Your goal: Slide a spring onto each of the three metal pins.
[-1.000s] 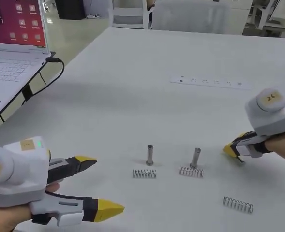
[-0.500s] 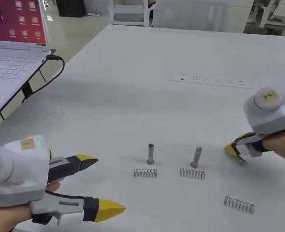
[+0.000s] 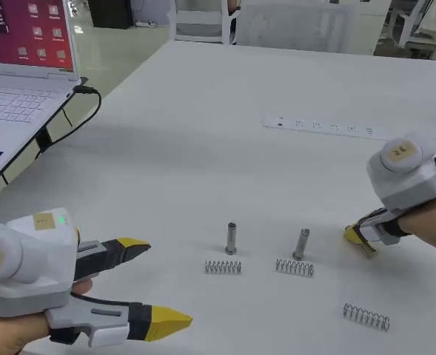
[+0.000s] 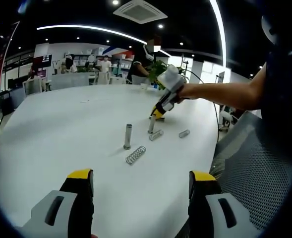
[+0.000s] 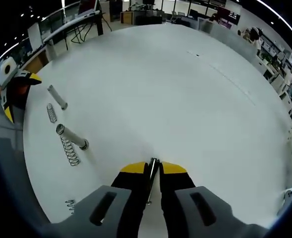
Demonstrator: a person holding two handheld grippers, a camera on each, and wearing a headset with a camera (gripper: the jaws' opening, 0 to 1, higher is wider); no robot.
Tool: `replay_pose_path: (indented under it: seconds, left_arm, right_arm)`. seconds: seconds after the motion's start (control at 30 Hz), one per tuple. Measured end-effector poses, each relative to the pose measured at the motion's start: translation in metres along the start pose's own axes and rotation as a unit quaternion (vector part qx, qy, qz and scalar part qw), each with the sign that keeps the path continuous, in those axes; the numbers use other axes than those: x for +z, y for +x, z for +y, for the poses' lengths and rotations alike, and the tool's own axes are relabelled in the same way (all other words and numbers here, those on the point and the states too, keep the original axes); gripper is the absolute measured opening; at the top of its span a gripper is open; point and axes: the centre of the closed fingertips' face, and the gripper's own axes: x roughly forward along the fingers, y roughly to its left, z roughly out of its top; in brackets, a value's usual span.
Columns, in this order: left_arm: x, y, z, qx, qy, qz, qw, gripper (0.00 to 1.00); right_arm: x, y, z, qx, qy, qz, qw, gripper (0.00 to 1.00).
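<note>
Right tongs (image 5: 153,167) clamped on third pin (image 5: 150,182), right of standing pins (image 3: 231,238); left tongs (image 3: 161,281) apart. Springs (image 3: 223,267) all loose; next, grab one.

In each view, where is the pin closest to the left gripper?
Head view: pin stands lower centre, left of the pair.
Left gripper view: pin at centre, the nearer one.
Right gripper view: pin at far left, the farther one.
Shared landmark: the spring lying beside it.
</note>
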Motion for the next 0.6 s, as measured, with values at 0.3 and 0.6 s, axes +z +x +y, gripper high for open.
replay_pose_path:
  seconds: [0.3,0.6]
  left_arm:
    - [0.0004,0.0002,0.0009,0.001,-0.004,-0.003,1.0000,0.74]
    - [0.0005,0.0006,0.0008,-0.001,-0.002,-0.004,1.0000,0.74]
  right_arm:
    - [0.0002,0.0013,0.0021,0.000,0.019,0.017,0.9997,0.07]
    - [-0.0003,0.0015,0.0020,-0.012,0.040,0.036,0.9985,0.06]
